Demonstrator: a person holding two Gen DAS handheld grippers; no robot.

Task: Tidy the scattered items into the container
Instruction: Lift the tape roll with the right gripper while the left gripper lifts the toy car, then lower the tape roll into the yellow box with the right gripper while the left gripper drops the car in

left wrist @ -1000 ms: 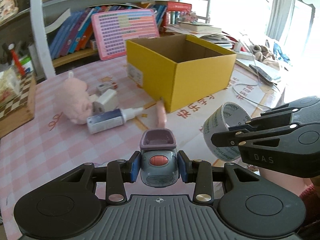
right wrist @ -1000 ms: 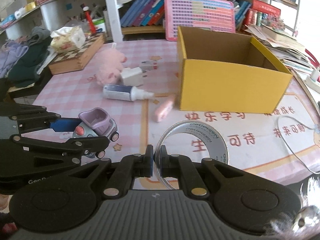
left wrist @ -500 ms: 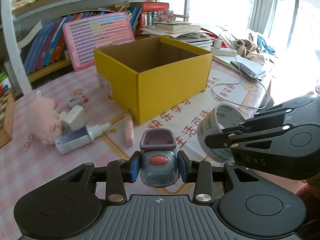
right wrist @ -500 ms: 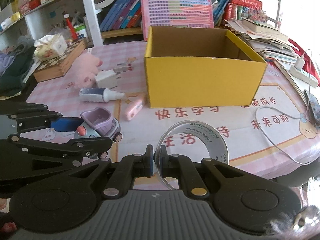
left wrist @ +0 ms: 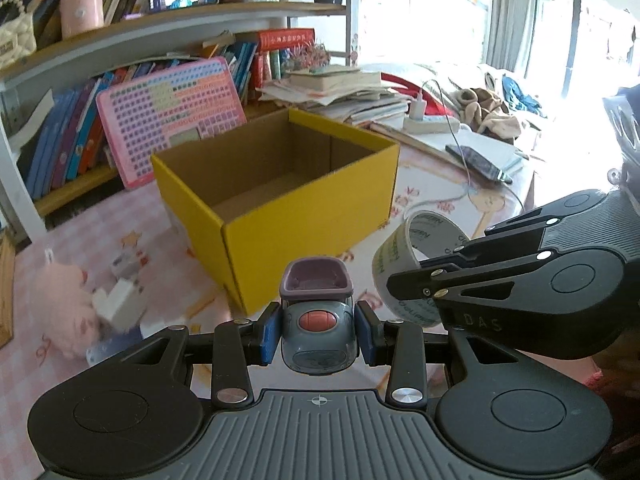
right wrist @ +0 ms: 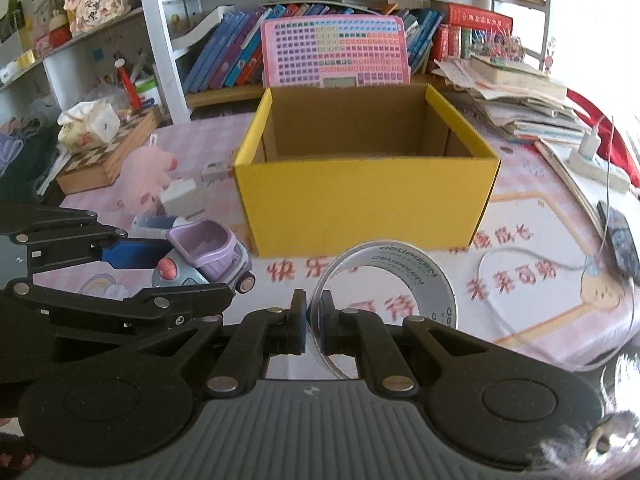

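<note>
both grippers loaded, yellow box ahead

the left gripper (left wrist: 318,330) was clenched on a grey toy truck (left wrist: 318,320) with a purple tipper, its blue pads pressed against the truck's two sides. just beside it, the right gripper (right wrist: 311,320) had its jaws pinched shut on the wall of a clear tape roll (right wrist: 384,284), the ring standing upright off the table (right wrist: 532,240). both things were carried above the near part of the pink checked tabletop, apart from it.

past them the open yellow cardboard box (right wrist: 366,196) stood near the middle of the table, nothing visible inside. to its left lay a small white block (right wrist: 182,196), a white and blue bottle (right wrist: 154,222) partly hidden behind the truck, and a pink plush toy (right wrist: 146,176), blurred. a chessboard box (right wrist: 108,156) sat toward the left edge. toward the right edge lay a dark phone (right wrist: 620,236) with a white cable. at the far edge a pink keyboard toy (right wrist: 334,52) leaned upright behind the box, against a shelf of books (right wrist: 224,52)
</note>
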